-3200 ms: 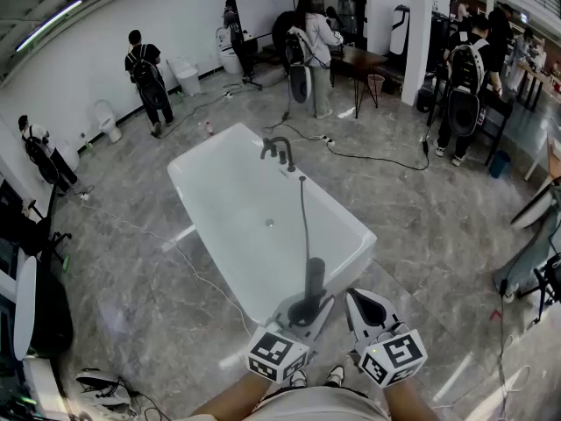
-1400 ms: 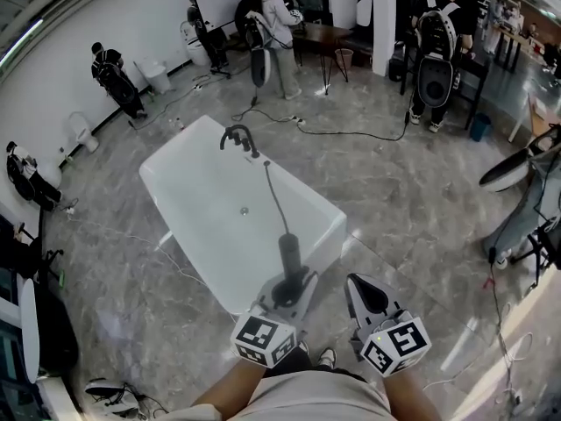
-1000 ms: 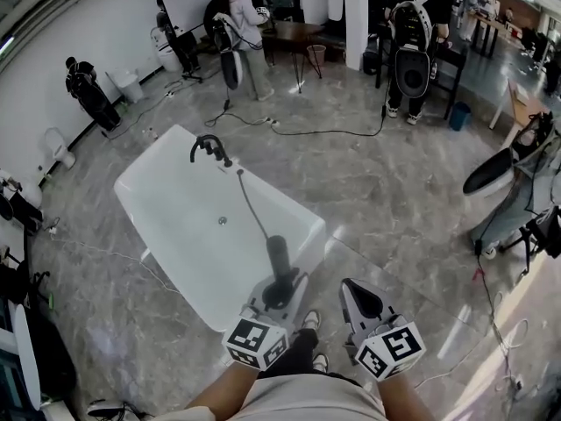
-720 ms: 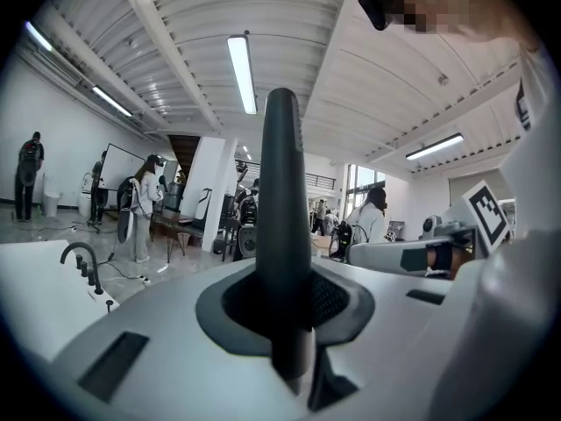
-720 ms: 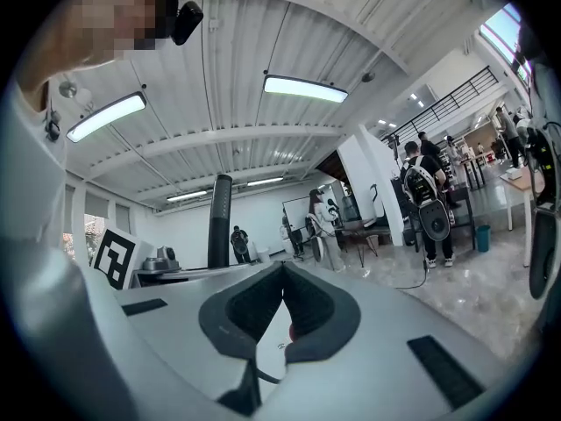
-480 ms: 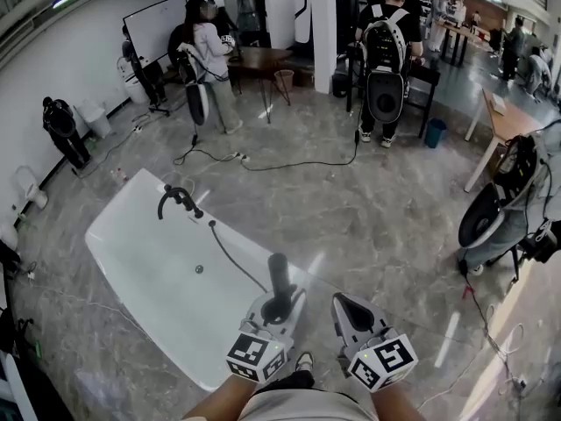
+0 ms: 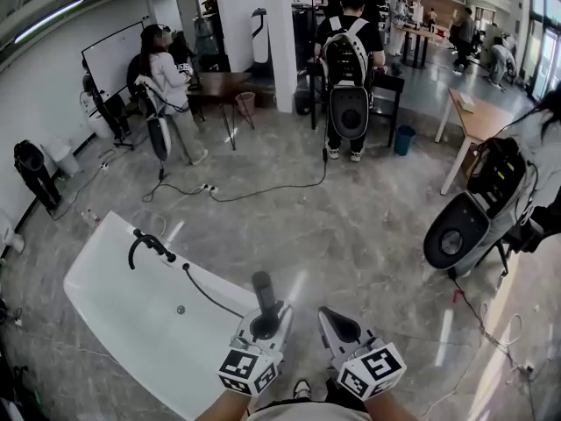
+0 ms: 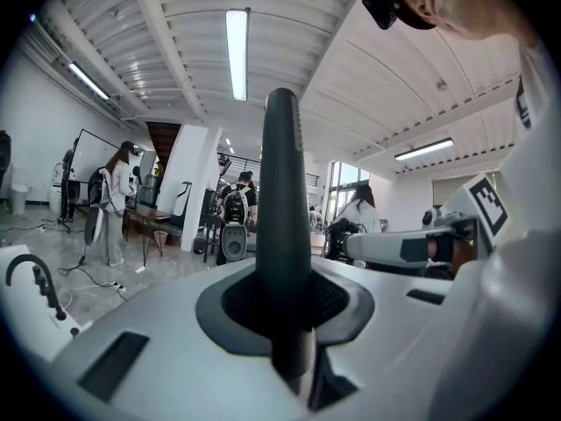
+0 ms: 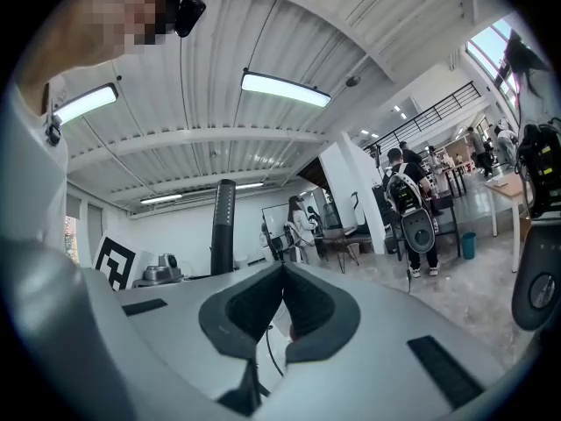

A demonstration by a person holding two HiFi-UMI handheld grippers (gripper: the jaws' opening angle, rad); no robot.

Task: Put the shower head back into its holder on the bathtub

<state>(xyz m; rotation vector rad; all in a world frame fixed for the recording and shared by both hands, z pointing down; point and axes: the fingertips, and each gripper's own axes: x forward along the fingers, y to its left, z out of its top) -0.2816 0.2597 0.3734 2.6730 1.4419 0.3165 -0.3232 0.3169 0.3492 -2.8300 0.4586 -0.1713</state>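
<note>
In the head view the white bathtub [image 7: 105,296] lies at the lower left, with a black faucet [image 7: 145,244] on its rim. A thin black hose [image 7: 206,295] runs from the faucet to the dark stick-shaped shower head [image 7: 261,286]. My left gripper [image 7: 267,316] is shut on the shower head, which stands upright out of its jaws. In the left gripper view the shower head [image 8: 282,200] rises between the pads of the left gripper [image 8: 285,323], and the faucet [image 8: 31,274] shows far left. My right gripper [image 7: 330,318] hangs beside it, shut and empty [image 9: 282,279].
Grey marble floor surrounds the tub, with a black cable [image 7: 263,187] across it. Several people with backpacks stand near a dark table [image 7: 219,84] and a pillar [image 7: 282,42]. A white and black machine [image 7: 460,235] stands at the right, behind it a wooden table [image 7: 478,117].
The view has swung round. The tub has slid to the lower left and the faucet end is nearer. Both grippers came along together, the left still holding the shower head.
</note>
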